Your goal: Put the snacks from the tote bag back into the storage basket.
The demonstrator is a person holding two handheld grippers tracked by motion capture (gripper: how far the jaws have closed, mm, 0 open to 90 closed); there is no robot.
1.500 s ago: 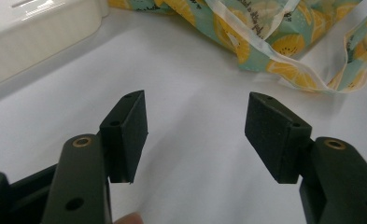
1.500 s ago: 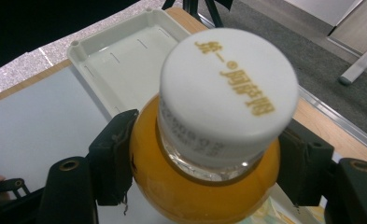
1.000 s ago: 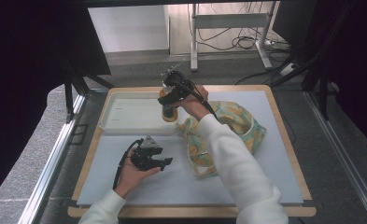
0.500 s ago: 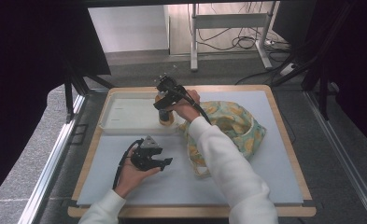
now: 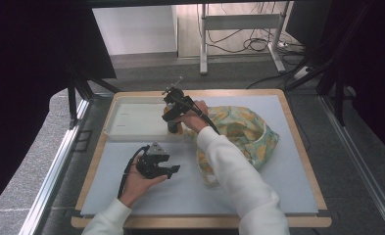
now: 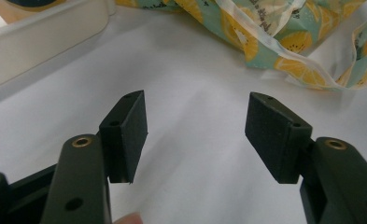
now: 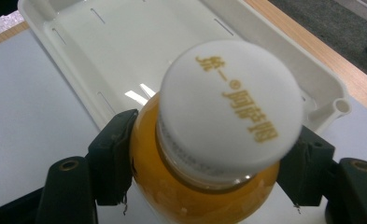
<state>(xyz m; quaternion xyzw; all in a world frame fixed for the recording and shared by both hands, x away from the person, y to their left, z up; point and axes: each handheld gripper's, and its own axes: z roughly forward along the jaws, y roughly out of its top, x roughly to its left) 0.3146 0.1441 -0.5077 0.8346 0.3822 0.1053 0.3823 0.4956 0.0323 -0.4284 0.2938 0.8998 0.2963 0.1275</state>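
Observation:
A bottle of orange drink (image 7: 190, 186) with a white cap (image 7: 230, 109) is clamped at its shoulder by my right gripper (image 7: 214, 163), which is shut on it. In the high view the bottle (image 5: 173, 128) hangs upright at the right end of the white tray (image 5: 131, 122), under the right gripper (image 5: 173, 121). Whether it touches the tray floor I cannot tell. My left gripper (image 5: 173, 170) rests low over the grey mat, open, nothing between its pads (image 6: 125, 128). A lemon-print cloth bag (image 5: 246, 132) lies right of the tray, its drawstring edge (image 6: 284, 42) ahead of the left gripper (image 6: 195, 126).
The tray (image 7: 125, 42) has a low rim with a small spout corner (image 7: 342, 106). A wooden frame (image 5: 302, 147) borders the grey mat (image 5: 195, 191). The right forearm in a white sleeve (image 5: 234, 176) crosses the mat's middle. Cables and metal table legs (image 5: 239, 29) lie beyond the table.
My right gripper has sunk with the bottle and shifted a little left, down to the right end of the tray. The left gripper has stayed where it was.

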